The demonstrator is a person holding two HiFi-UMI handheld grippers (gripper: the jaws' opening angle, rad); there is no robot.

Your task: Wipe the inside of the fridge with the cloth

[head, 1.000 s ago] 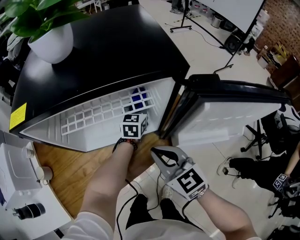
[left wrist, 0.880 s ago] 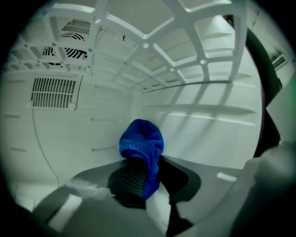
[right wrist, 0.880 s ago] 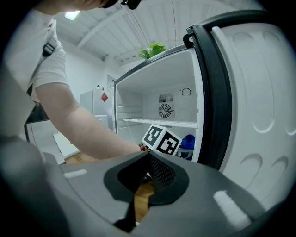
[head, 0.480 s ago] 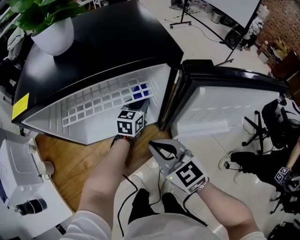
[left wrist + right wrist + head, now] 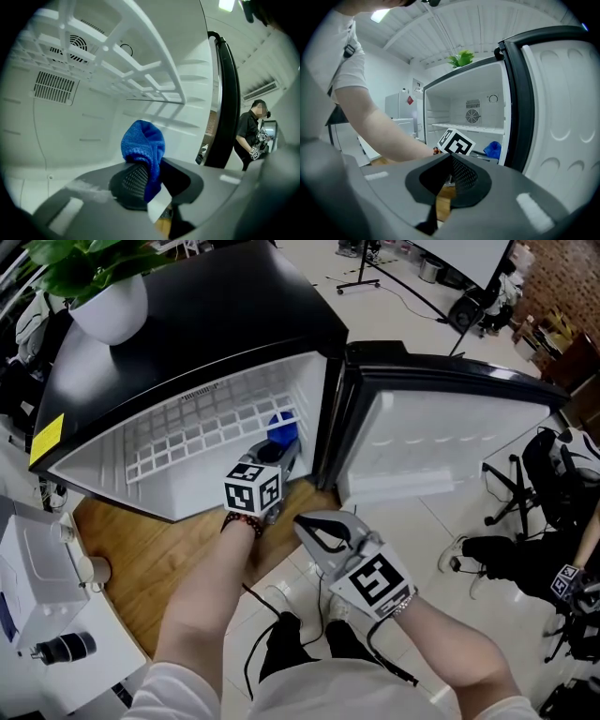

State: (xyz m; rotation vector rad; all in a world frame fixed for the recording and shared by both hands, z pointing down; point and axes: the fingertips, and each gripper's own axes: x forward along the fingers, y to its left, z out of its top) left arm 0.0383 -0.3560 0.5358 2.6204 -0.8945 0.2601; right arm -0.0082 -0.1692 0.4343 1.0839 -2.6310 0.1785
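The black fridge (image 5: 216,324) stands open, its white inside (image 5: 56,136) bare under a wire shelf (image 5: 202,432). My left gripper (image 5: 278,452) reaches into the right side below the shelf and is shut on a blue cloth (image 5: 281,430). In the left gripper view the cloth (image 5: 143,143) bunches up out of the gripper (image 5: 149,180), near the right wall. My right gripper (image 5: 309,529) hangs outside the fridge, in front of the opening, shut and holding nothing. From the right gripper view (image 5: 449,174) I see the cloth (image 5: 493,149) and the left gripper's marker cube (image 5: 456,142).
The fridge door (image 5: 441,442) swings out to the right, its gasket (image 5: 228,93) close beside the cloth. A potted plant (image 5: 103,296) sits on the fridge top. A white appliance (image 5: 37,596) stands at the left. A person (image 5: 250,136) stands beyond the door; stands and cables lie behind.
My head view has swung, so more of the fridge inside and the door's inner face show. The left gripper with the cloth sits slightly lower under the shelf. The right gripper has hardly moved.
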